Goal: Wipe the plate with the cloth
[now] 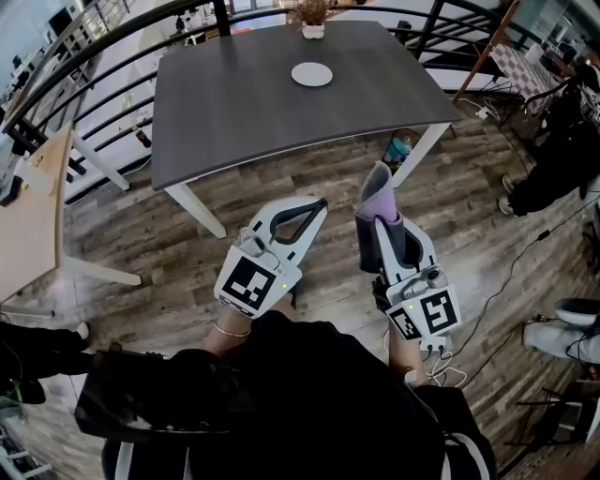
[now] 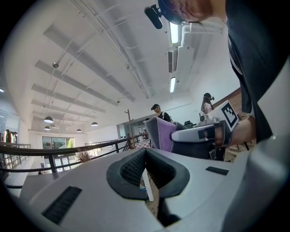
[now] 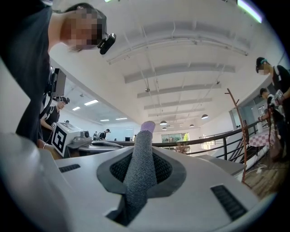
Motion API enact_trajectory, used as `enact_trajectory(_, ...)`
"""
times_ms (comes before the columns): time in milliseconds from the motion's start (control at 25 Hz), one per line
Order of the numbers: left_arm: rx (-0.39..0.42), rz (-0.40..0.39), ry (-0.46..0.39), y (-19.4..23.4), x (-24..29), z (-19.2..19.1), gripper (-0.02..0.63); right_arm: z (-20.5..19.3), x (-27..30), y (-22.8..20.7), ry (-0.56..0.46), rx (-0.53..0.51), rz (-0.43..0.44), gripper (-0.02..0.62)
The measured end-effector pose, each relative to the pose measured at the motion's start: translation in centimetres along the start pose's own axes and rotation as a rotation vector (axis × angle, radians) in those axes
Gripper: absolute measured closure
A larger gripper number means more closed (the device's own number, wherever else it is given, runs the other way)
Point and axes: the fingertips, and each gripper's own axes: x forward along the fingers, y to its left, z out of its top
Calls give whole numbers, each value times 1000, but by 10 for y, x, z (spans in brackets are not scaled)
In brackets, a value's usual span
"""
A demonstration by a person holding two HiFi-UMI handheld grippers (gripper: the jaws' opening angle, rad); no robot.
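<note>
We hold both grippers out level in front of the body, over the wooden floor (image 1: 309, 164) and short of the dark surface (image 1: 234, 103). The left gripper (image 1: 317, 204) sits in the left hand and slants inward toward its partner. Its jaws are clenched together with nothing between the ribbed pads, as the left gripper view shows. The right gripper (image 1: 382, 223) points ahead toward the surface, tipped slightly upward. Its jaws are grasping the cloth (image 1: 377, 192), a grey and purple fold that stands up past the tips and leans a little to the left. In the right gripper view we see the grey side of the cloth filling the gap between the pads, with a purple edge at its top. The plate (image 1: 312, 74), white and round, lies on the far part of the surface, well apart from both grippers. A small potted plant (image 1: 313, 19) stands near it at the far edge.
</note>
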Motion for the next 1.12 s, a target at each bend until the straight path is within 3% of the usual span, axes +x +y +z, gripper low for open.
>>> enact_trajectory(160,5,-8,2,6,5,-3,601,-3,8,-4,10,3,-2,554)
enact_trajectory(320,60,-27,-1,16,6,-7,601,-6,19,-7,17,22,-2,554)
enact_trajectory(600,-3,9,-7,48,9,-8,601,-8,46,-9,17,22,1,554)
enact_trajectory(920,88,-53,-3,68,33,-13,601,-9,67,-30,10,22,-35,555)
enact_trajectory(1120,54,-53,-5,85,47,-15,601,-9,82,-47,8,24,-57,554)
